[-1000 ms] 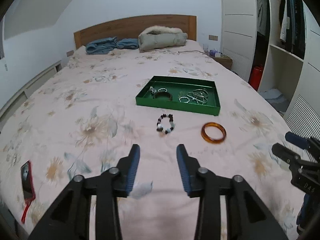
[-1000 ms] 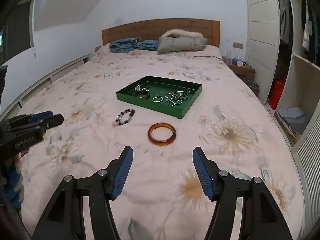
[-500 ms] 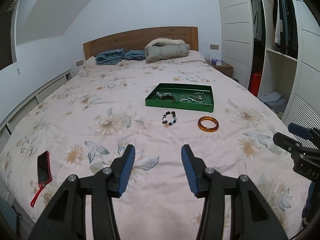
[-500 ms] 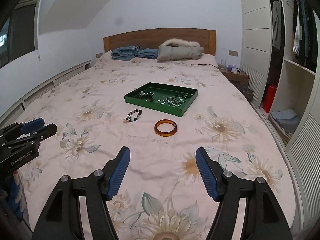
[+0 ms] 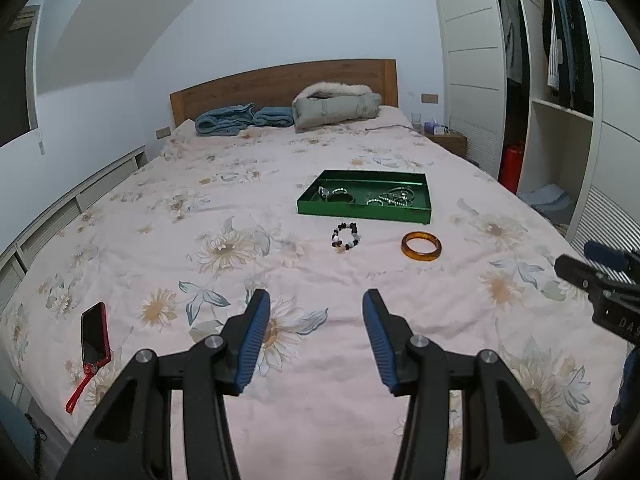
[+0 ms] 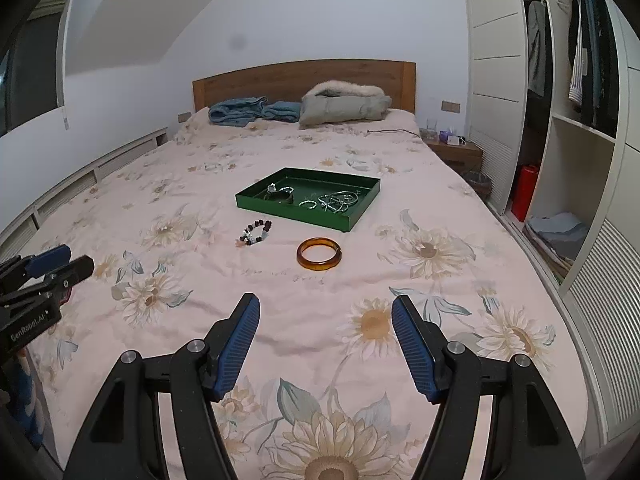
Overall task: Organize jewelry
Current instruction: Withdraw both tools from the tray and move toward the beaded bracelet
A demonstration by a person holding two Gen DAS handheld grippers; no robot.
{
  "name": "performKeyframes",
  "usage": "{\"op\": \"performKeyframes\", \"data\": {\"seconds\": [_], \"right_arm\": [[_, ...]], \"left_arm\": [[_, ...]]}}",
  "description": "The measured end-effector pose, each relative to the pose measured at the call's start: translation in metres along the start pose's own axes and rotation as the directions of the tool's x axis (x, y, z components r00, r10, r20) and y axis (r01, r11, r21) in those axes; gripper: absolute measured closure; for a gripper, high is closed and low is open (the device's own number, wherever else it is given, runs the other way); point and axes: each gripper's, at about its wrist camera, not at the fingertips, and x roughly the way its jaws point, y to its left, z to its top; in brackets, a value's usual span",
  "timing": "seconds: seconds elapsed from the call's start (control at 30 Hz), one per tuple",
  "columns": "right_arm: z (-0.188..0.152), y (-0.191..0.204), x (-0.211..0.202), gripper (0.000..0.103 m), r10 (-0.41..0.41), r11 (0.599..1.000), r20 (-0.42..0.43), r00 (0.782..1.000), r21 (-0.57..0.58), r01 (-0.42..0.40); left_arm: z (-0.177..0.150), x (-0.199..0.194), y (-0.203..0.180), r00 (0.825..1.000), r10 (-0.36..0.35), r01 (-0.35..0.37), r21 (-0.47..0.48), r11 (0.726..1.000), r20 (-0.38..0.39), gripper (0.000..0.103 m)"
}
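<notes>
— Jewelry first: where does it lie from our left gripper and right gripper?

— Both have just widened and hold nothing. Bare bedspread lies ahead, then the beaded bracelet and amber bangle apart, short of the green tray's near edge.

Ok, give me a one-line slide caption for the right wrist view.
Open right gripper above floral bedspread, facing amber bangle and beaded bracelet lying outside the green tray.
</notes>
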Motion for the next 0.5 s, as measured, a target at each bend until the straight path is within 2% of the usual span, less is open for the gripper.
{"op": "performKeyframes", "data": {"seconds": [0.5], "right_arm": [[0.006, -0.009, 0.050, 0.035, 0.015, 1.000, -0.039, 0.999, 0.015, -0.014]], "left_arm": [[0.001, 0.052, -0.008, 0.998, 0.001, 0.002, 0.042, 0.999, -0.068, 0.057]]}}
